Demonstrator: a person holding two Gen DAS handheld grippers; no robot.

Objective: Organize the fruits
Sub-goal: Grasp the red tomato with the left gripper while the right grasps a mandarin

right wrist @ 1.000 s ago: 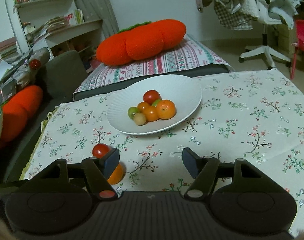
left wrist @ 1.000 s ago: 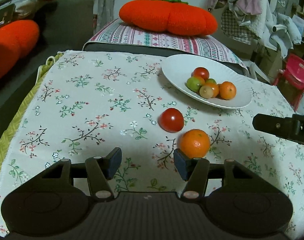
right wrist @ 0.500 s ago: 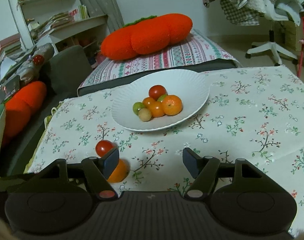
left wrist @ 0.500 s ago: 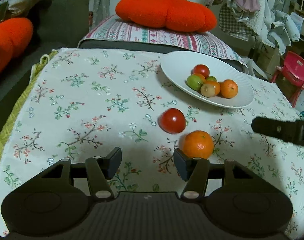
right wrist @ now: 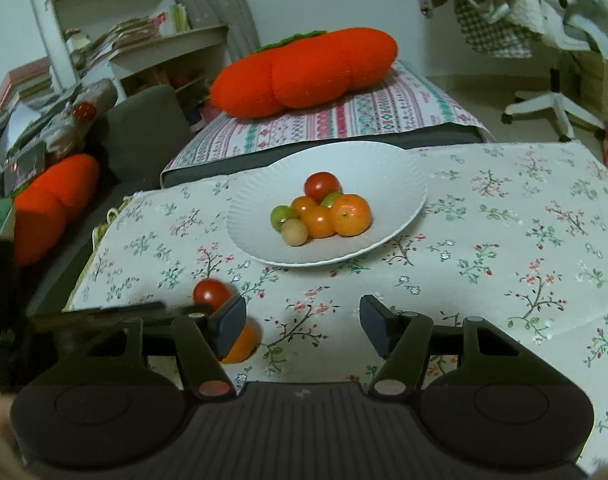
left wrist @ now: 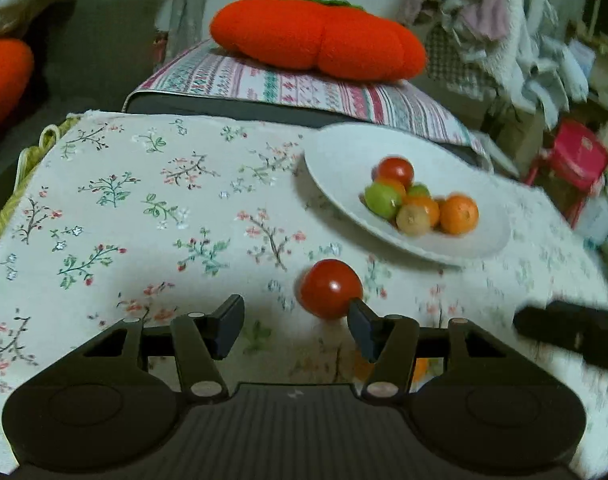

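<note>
We note a worktop under a floral cloth (right wrist: 504, 240). A white plate (right wrist: 400, 184) sits in the upper centre of the right wrist view, holding a small heap: a red tomato (right wrist: 322, 185), an orange (right wrist: 351, 214), and smaller orange, green and pale fruits we cannot name surely.

Loose red tomato (left wrist: 330, 288) lies on the cloth below the plate, apart from it. In the left wrist view it sits just ahead of the left gripper (left wrist: 291, 326), beside the tip of the finger on the right of the frame; contact we cannot tell. Jaws stand apart, nothing between them.

Loose orange (right wrist: 241, 342) lies lower left in the right wrist view, partly hidden behind a finger.

Right gripper (right wrist: 301, 324): jaws apart over bare cloth, have just been closing somewhat, nothing between them.

An orange plush cushion (right wrist: 304, 74) lies behind the worktop.
</note>
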